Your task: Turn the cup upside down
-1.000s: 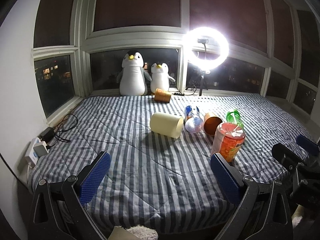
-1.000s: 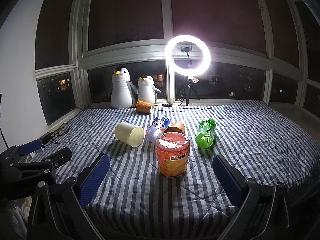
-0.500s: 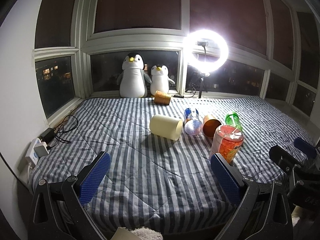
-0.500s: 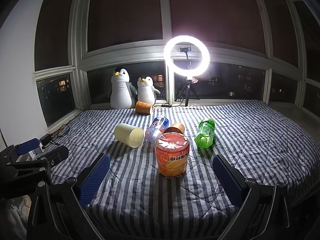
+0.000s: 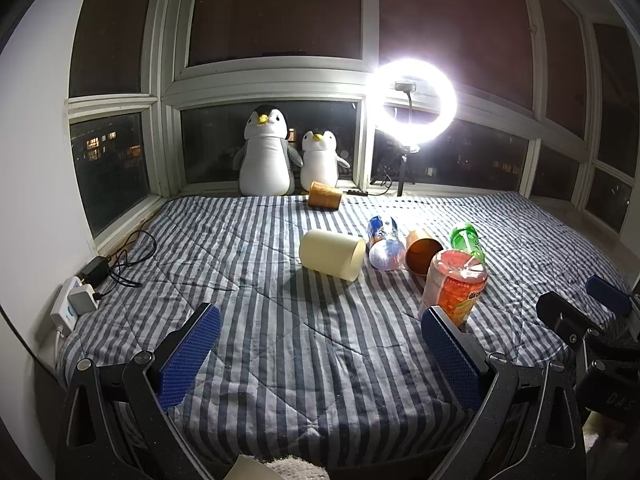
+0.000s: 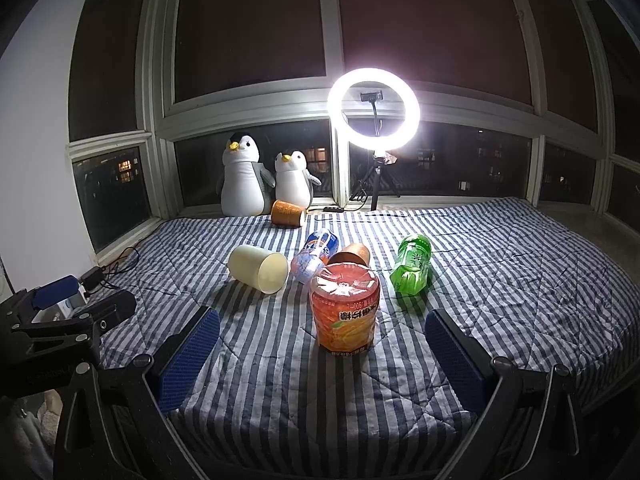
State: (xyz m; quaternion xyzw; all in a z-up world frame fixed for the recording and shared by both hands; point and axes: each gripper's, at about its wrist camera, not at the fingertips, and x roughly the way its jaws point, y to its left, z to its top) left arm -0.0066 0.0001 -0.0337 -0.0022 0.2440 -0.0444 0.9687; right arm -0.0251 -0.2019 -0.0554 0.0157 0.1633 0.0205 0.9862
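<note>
A cream cup [image 5: 332, 253] lies on its side on the striped bed cover, mouth toward the right; it also shows in the right wrist view [image 6: 259, 268]. A brown paper cup [image 5: 423, 246] lies on its side beside it, partly hidden behind the orange bottle in the right wrist view [image 6: 354, 253]. Another brown cup [image 5: 324, 195] lies near the penguins. My left gripper [image 5: 318, 350] is open and empty, well short of the cream cup. My right gripper [image 6: 322, 354] is open and empty, with the orange bottle [image 6: 345, 312] standing upside down just ahead between its fingers.
A blue bottle [image 5: 384, 238] and a green bottle [image 6: 412, 264] lie on the bed. Two plush penguins [image 5: 266, 152] sit at the window. A ring light [image 6: 374, 110] stands on the sill. Chargers and cables [image 5: 86, 286] lie at the bed's left edge.
Both grippers have drifted slightly; the view rose a little and shifted. Nothing on the bed moved and both grippers stayed open.
</note>
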